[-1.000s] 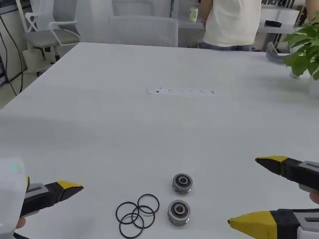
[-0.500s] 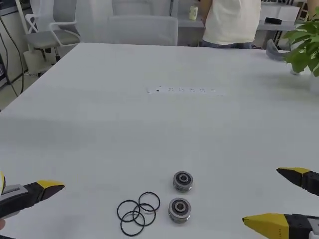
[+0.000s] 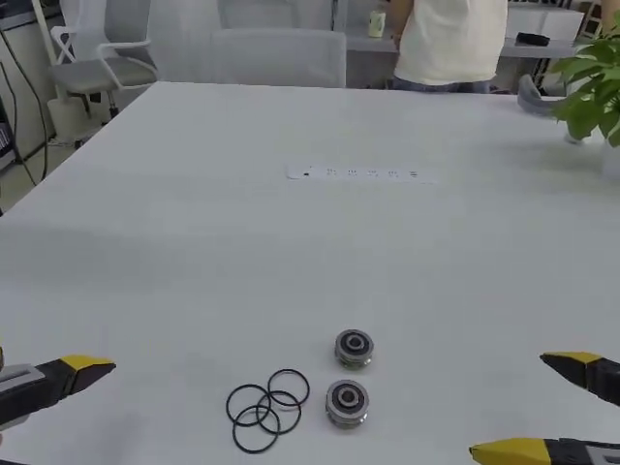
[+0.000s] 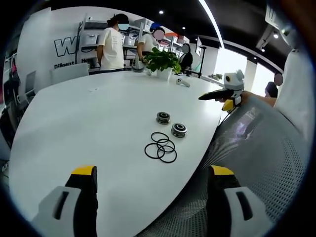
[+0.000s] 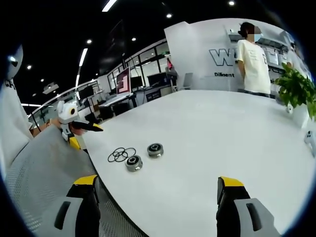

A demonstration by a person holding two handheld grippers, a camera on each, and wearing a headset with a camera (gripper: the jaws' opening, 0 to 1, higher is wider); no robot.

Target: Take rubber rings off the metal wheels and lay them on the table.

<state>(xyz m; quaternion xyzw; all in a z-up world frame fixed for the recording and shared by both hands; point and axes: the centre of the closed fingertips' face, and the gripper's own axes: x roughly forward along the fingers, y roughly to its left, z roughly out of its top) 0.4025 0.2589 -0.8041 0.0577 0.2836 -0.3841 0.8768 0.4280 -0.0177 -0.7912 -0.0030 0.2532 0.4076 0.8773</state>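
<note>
Left gripper (image 4: 153, 171) and right gripper (image 5: 158, 181) both gape wide, empty.
Rubber rings (image 3: 263, 412) lie overlapped on the table (image 3: 291, 242), just beside the two metal wheels (image 3: 354, 349). They look light, thin and stretchy, so I'd pinch at a wheel's groove edge, bracing that heavier wheel.

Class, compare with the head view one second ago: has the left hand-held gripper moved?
Yes. The left hand-held gripper has drawn back leftward, away from the rubber rings, which kept their place in view.
</note>
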